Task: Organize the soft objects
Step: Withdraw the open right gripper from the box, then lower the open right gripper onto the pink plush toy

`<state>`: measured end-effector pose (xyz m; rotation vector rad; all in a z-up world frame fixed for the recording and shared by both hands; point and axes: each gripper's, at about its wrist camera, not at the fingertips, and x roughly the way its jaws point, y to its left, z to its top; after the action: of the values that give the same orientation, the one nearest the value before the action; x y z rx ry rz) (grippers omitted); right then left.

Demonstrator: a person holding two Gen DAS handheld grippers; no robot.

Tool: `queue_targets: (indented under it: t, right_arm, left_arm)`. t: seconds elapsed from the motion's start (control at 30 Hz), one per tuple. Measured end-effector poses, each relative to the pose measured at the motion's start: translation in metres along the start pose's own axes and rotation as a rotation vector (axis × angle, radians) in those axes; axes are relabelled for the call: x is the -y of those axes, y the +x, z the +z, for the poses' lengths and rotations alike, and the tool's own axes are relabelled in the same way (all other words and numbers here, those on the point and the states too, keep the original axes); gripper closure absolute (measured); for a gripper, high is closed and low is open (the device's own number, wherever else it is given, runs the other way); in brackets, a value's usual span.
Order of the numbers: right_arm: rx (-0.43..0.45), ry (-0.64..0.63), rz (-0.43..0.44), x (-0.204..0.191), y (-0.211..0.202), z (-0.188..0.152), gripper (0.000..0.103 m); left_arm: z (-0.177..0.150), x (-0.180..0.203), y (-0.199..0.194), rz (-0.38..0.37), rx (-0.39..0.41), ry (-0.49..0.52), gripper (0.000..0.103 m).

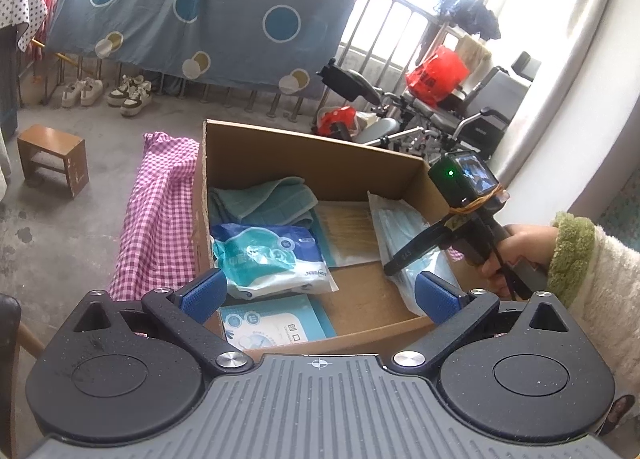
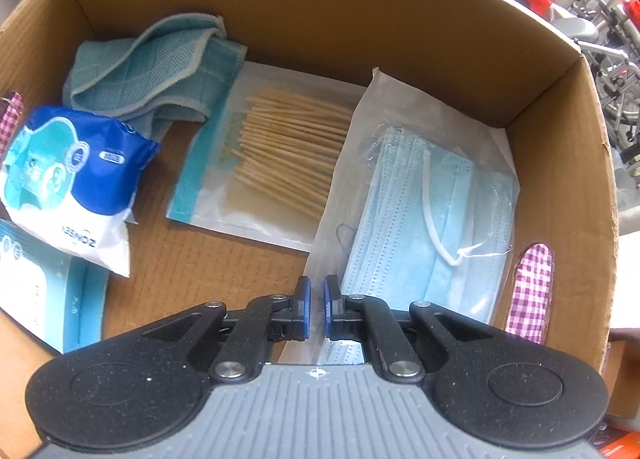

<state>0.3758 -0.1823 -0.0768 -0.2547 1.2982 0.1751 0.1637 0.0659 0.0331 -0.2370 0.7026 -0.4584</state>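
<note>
The right tool [image 2: 317, 307] points down into the cardboard box [image 2: 360, 7], low in the middle of the frame. Its blue pads are almost together, with only a thin gap, and nothing is between them. Just beside its tips, to the right, lies a clear bag of blue face masks [image 2: 428, 211] on the box floor. Left of this bag is a packet of wooden sticks [image 2: 280, 155], and a folded green towel [image 2: 152, 71] lies in the upper left corner. A blue and white soft pack [image 2: 68, 175] rests at the left side, above a flat light-blue box [image 2: 44, 291].

The left tool [image 1: 320, 291] hangs before the near edge of the box with its pads wide apart, holding nothing. A pink checked cloth [image 1: 160, 211] lies under the box at the left. A hand [image 1: 516, 255] in a fluffy sleeve holds the right tool at the right side.
</note>
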Motion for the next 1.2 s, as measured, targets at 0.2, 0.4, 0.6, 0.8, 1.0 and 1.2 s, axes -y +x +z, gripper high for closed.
queue_targets:
  t: [0.2, 0.4, 0.6, 0.8, 1.0, 1.2]
  right_arm:
    - [0.068, -0.016, 0.023, -0.01, -0.029, -0.008, 0.074]
    - [0.228, -0.013, 0.073, -0.018, -0.095, -0.031, 0.048]
    - [0.438, 0.047, 0.214, -0.02, -0.173, -0.068, 0.042]
    - [0.655, 0.096, 0.368, -0.016, -0.238, -0.141, 0.028]
    - [0.696, 0.208, 0.483, -0.005, -0.236, -0.225, 0.027]
    - [0.629, 0.445, 0.535, 0.012, -0.175, -0.295, 0.027]
  left_arm:
    - [0.0, 0.0, -0.004, 0.005, 0.0, -0.002, 0.002]
    - [-0.002, 0.004, -0.017, 0.009, 0.017, -0.001, 0.002]
    - [-0.004, 0.013, -0.036, 0.025, 0.041, 0.014, 0.002]
    - [-0.011, 0.022, -0.054, 0.019, 0.046, 0.029, 0.002]
    - [-0.031, 0.04, -0.058, -0.001, 0.0, 0.089, 0.002]
    - [-0.073, 0.073, -0.031, -0.05, -0.151, 0.161, 0.002]
